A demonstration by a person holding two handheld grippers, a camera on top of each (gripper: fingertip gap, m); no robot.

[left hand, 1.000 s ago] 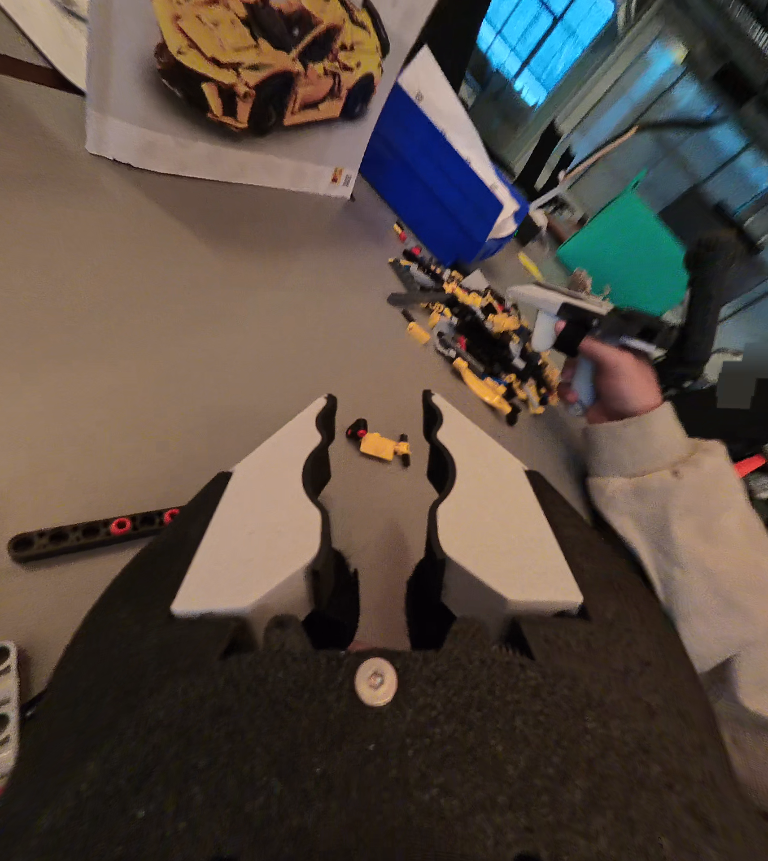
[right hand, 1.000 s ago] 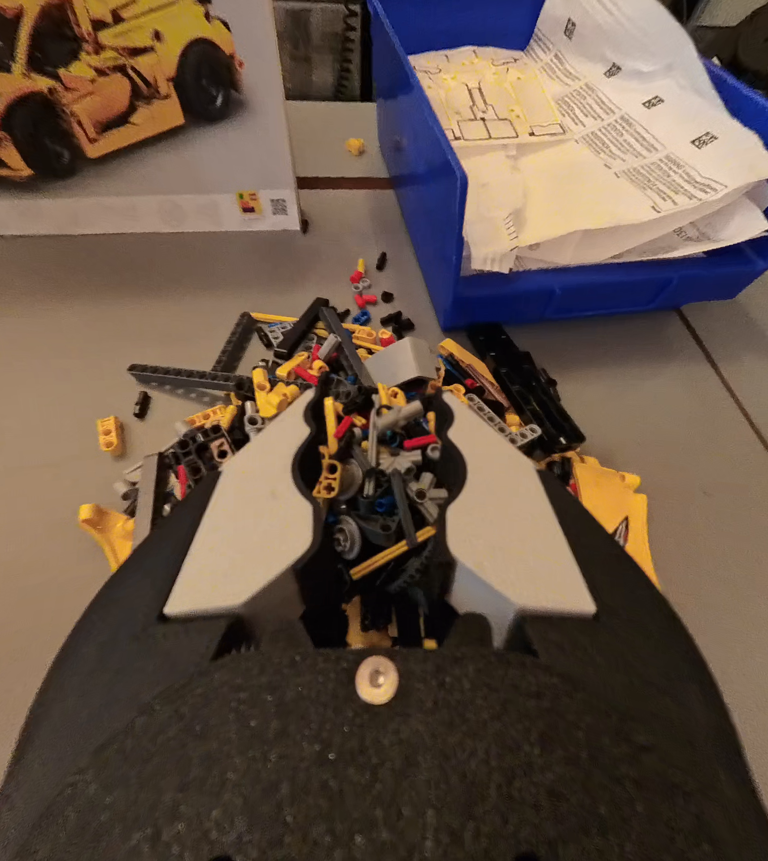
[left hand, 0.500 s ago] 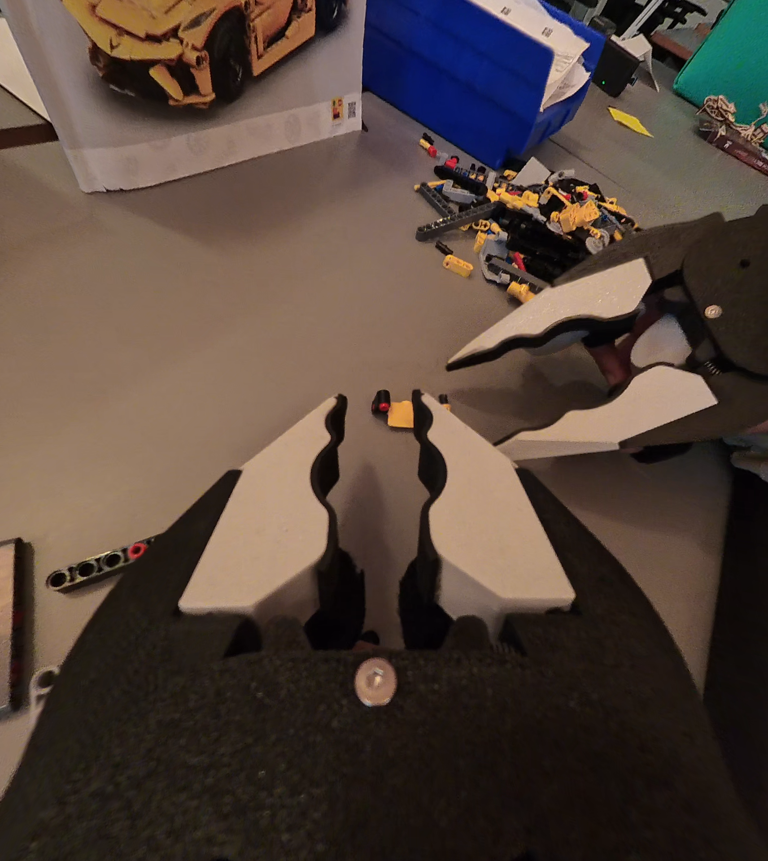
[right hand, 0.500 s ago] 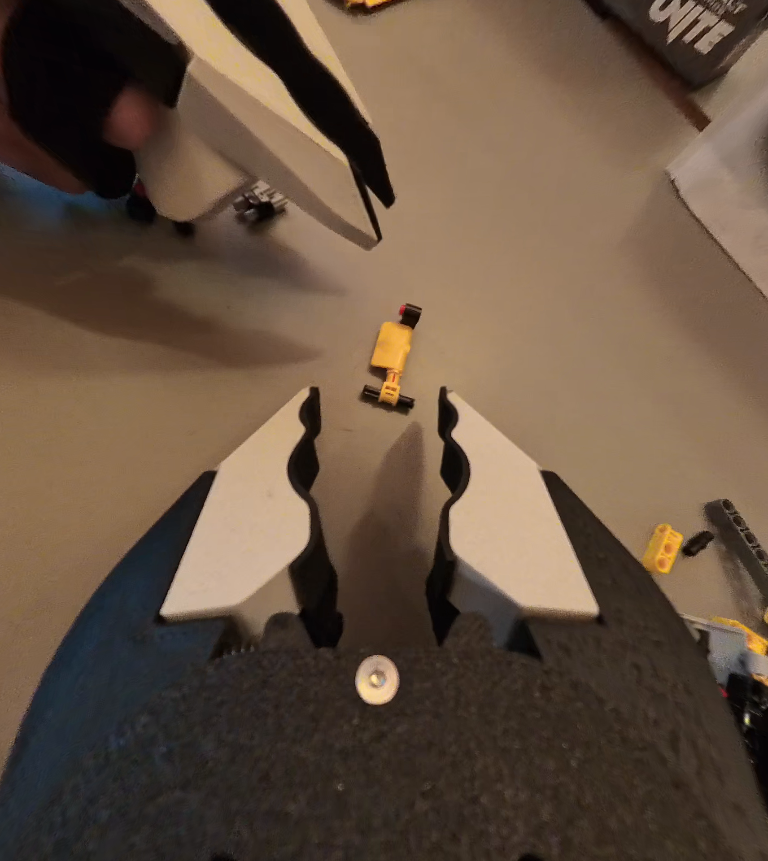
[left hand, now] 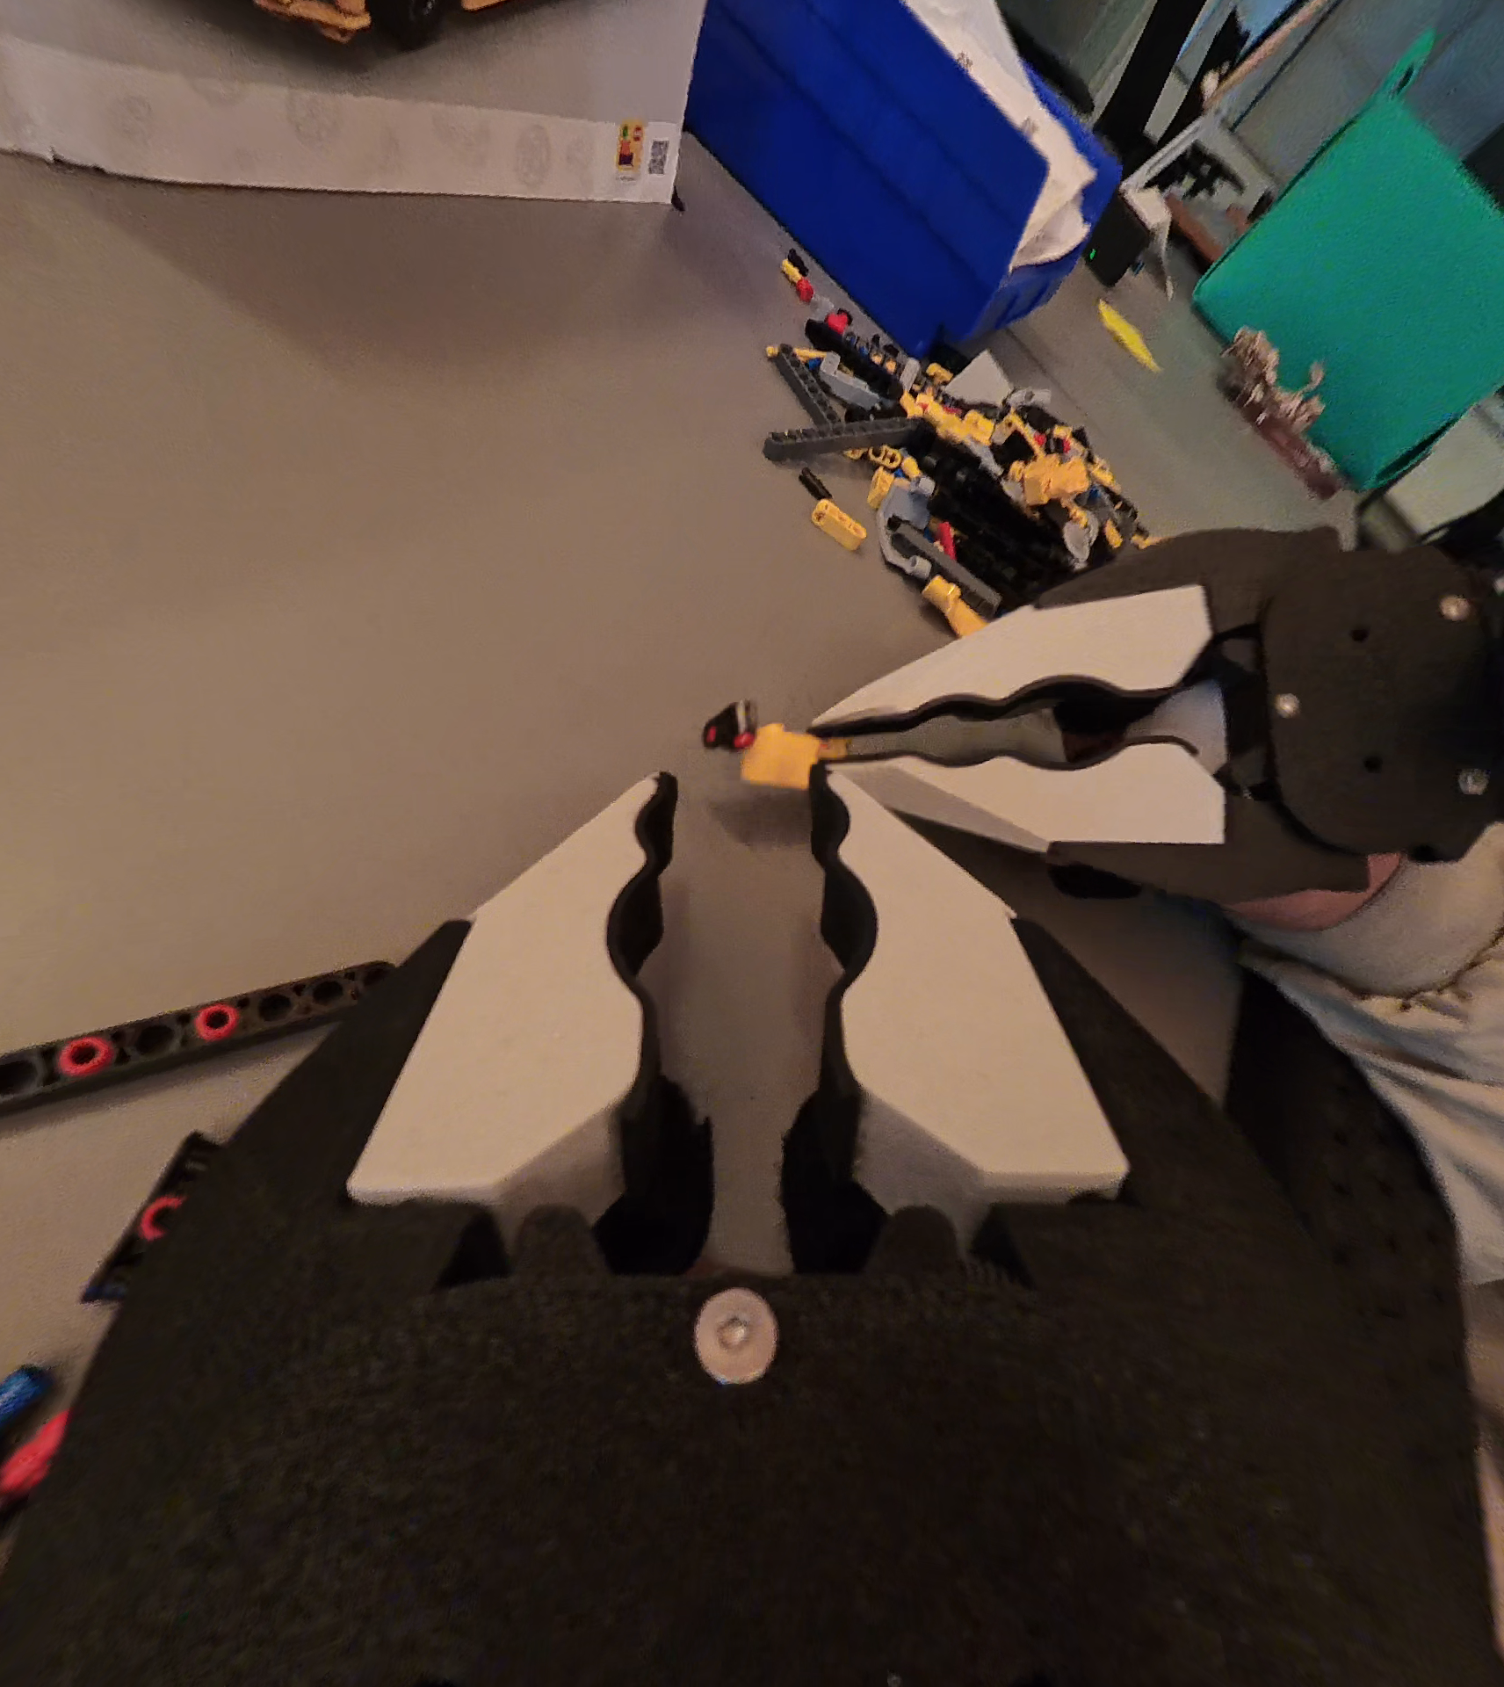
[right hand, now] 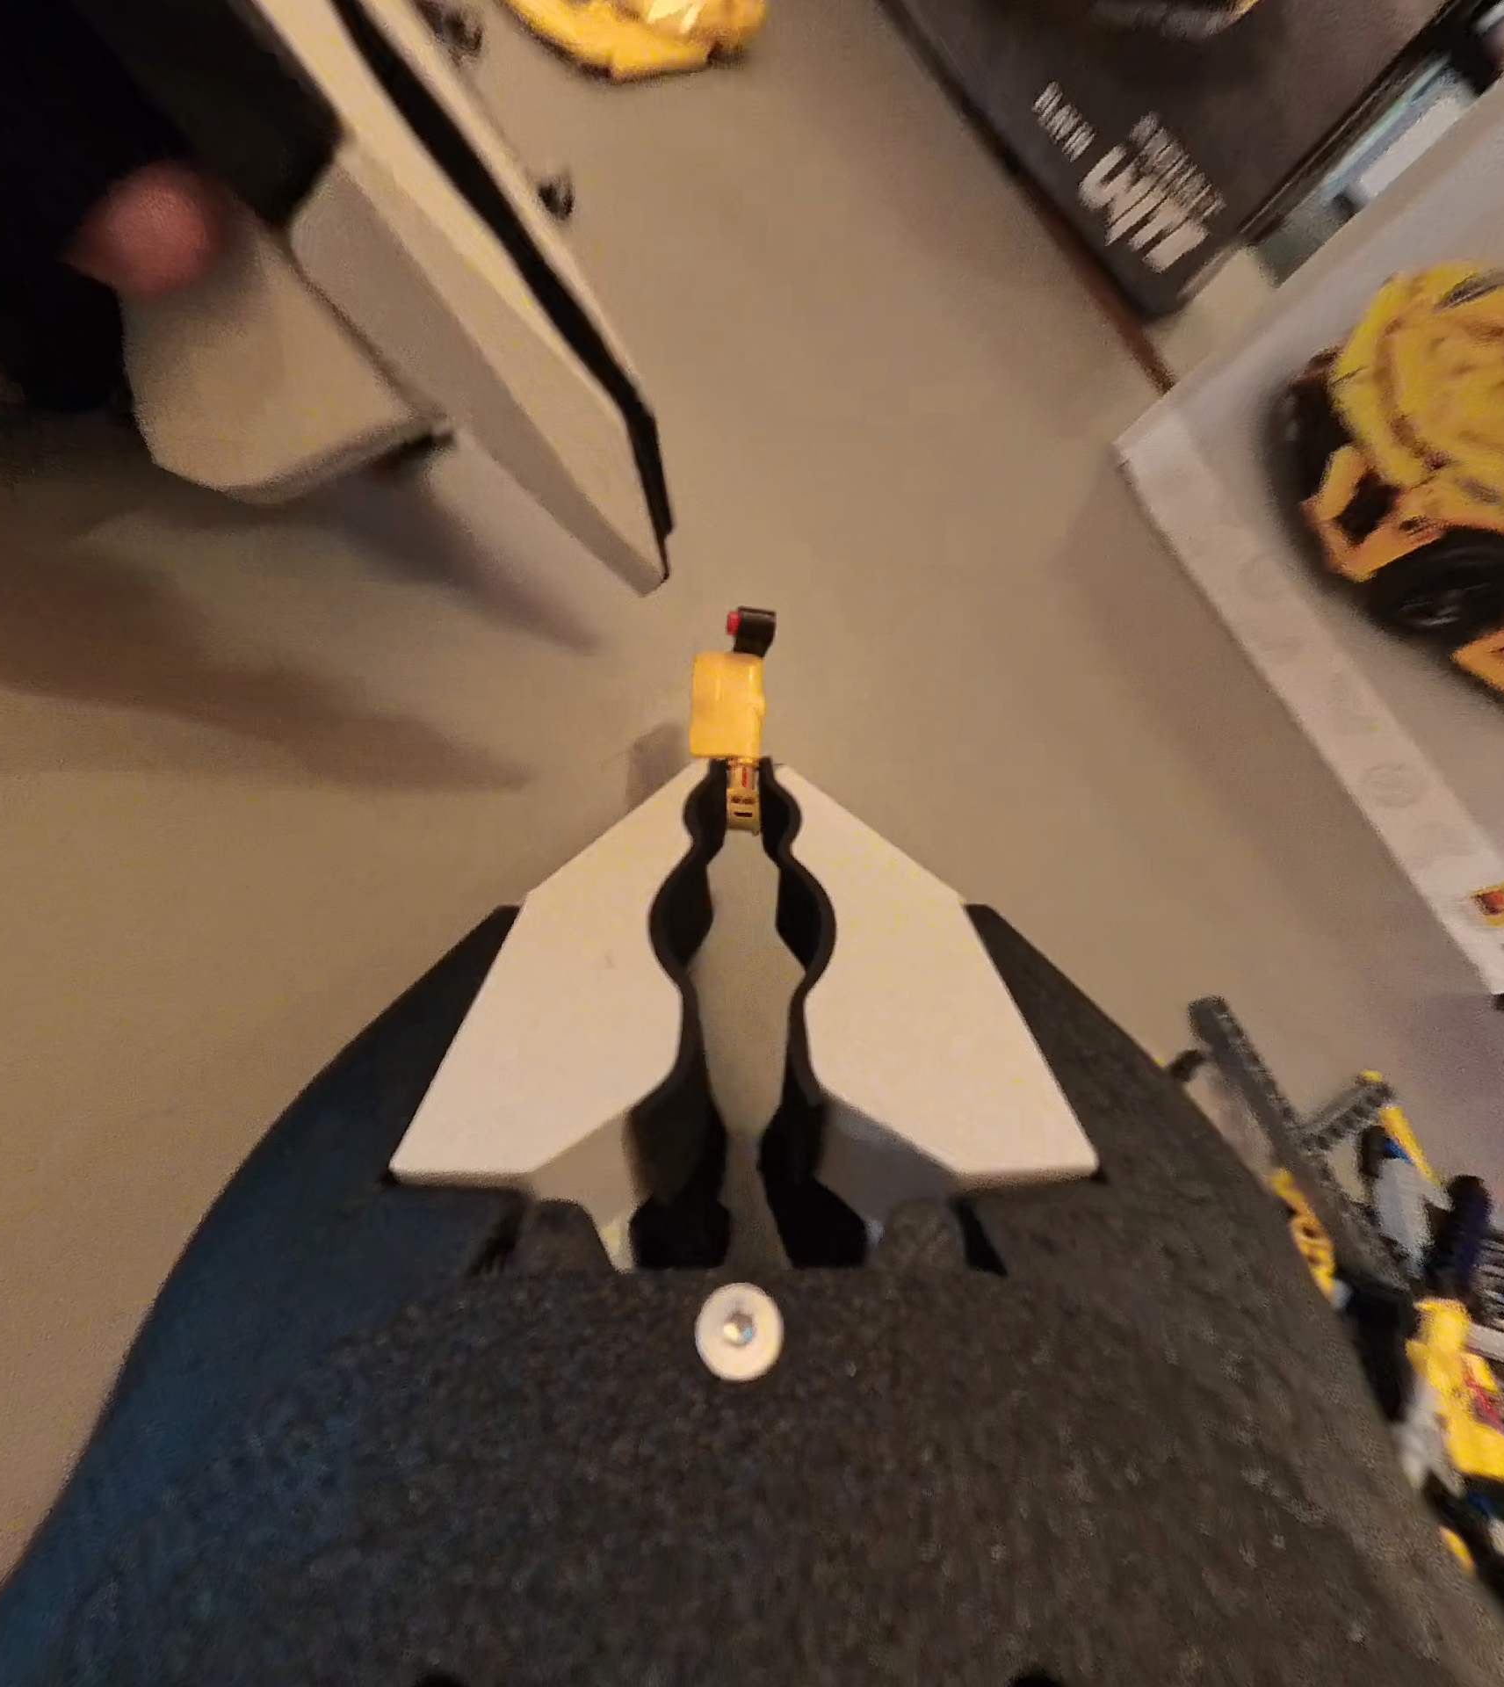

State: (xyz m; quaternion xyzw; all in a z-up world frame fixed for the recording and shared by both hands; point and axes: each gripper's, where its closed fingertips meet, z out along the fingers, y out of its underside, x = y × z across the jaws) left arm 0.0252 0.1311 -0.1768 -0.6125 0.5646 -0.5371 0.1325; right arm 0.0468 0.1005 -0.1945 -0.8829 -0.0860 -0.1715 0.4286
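Observation:
A small yellow brick assembly [right hand: 727,703] with a black-and-red pin at its far end is gripped at its near end by my right gripper [right hand: 741,776], whose fingertips are shut on it. It also shows in the left wrist view [left hand: 780,754], with the right gripper [left hand: 821,749] coming in from the right. My left gripper [left hand: 741,785] is open and empty, its tips just short of the yellow piece. In the right wrist view the left gripper's fingers [right hand: 548,383] hang at upper left, close to the piece.
A pile of loose yellow, black and grey bricks [left hand: 967,475] lies at the right, by a blue bin [left hand: 867,173] with papers. A box with a yellow car picture [right hand: 1415,511] stands behind. A black holed beam [left hand: 137,1050] lies at left on the grey table [left hand: 319,548]. Some 5 centimetres of space lies between my two pairs of fingers.
My right gripper left the brick pile, swung over to the small yellow piece and shut on its near end. My left gripper stayed open near the piece.

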